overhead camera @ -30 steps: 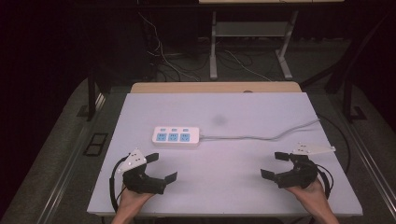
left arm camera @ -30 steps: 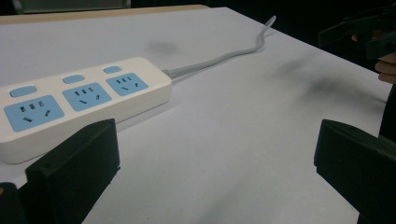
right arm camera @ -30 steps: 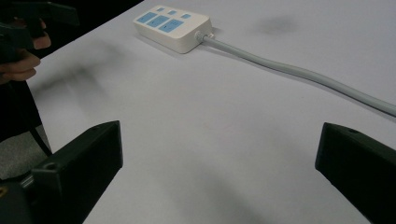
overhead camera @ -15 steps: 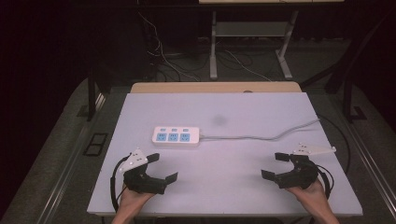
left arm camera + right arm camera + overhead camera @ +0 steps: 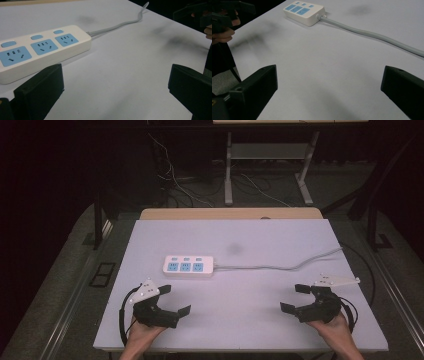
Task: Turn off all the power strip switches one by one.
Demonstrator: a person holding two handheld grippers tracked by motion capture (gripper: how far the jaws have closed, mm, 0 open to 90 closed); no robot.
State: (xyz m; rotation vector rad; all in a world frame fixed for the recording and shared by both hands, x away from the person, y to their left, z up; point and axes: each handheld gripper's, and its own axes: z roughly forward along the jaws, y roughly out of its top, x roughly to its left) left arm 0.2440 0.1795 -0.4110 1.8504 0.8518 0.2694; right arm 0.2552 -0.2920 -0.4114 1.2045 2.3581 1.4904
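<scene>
From the high view I see my left gripper (image 5: 174,301) at about seven o'clock on the white table (image 5: 260,245), resting near the front edge with its jaws spread wide and nothing between them. My right gripper (image 5: 295,298) sits at about five o'clock, also near the front edge, its jaws likewise parted and empty. The two are well apart, with bare tabletop between them. The power strip (image 5: 189,267) lies flat a little left of the table's centre, at roughly one o'clock from my left gripper and ten o'clock from my right one, touched by neither. It is white with three blue sockets and three small blue switches above them. Its grey cable (image 5: 280,266) runs off toward three o'clock, curving up to the right edge of the table. In the left gripper view the strip (image 5: 40,50) lies just beyond the left-hand jaw.
</scene>
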